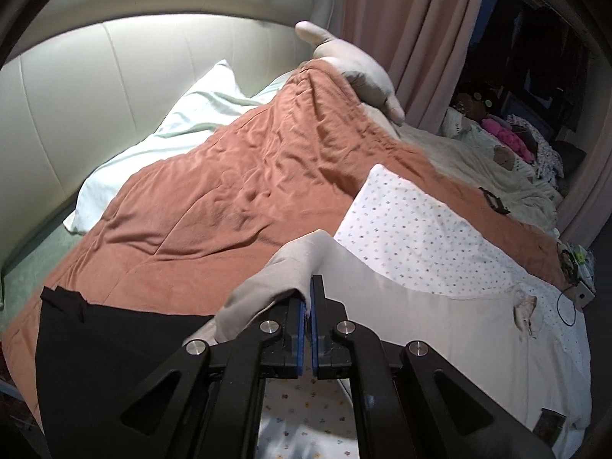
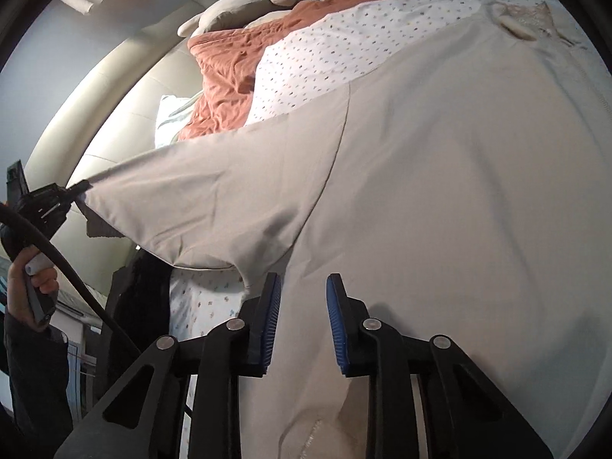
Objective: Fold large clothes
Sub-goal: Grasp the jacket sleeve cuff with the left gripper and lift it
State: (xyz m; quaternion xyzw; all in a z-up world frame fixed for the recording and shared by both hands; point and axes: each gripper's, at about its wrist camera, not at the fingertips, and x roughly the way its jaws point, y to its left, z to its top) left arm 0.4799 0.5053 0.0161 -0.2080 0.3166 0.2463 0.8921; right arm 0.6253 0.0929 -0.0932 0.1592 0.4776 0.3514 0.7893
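A large beige garment [image 1: 420,325] lies spread on the bed over a dotted sheet [image 1: 420,222]. My left gripper [image 1: 309,287] is shut on the end of its sleeve [image 1: 275,267], which drapes over the left finger. In the right wrist view the sleeve [image 2: 229,191] is stretched taut and raised to the left, where the left gripper [image 2: 78,187] holds its tip. My right gripper [image 2: 302,283] hovers low over the garment body [image 2: 459,191] near the armpit. Its blue pads [image 2: 264,329] stand apart, cloth shows in the gap, and they do not press on it.
An orange blanket [image 1: 229,191] covers the bed's far side, with a pale pillow [image 1: 172,134] against the cream headboard [image 1: 76,95]. Black cloth [image 1: 114,363] lies at lower left. A white plush toy [image 1: 355,65] sits atop the blanket. Curtain [image 1: 420,19] and clutter [image 1: 516,134] stand at right.
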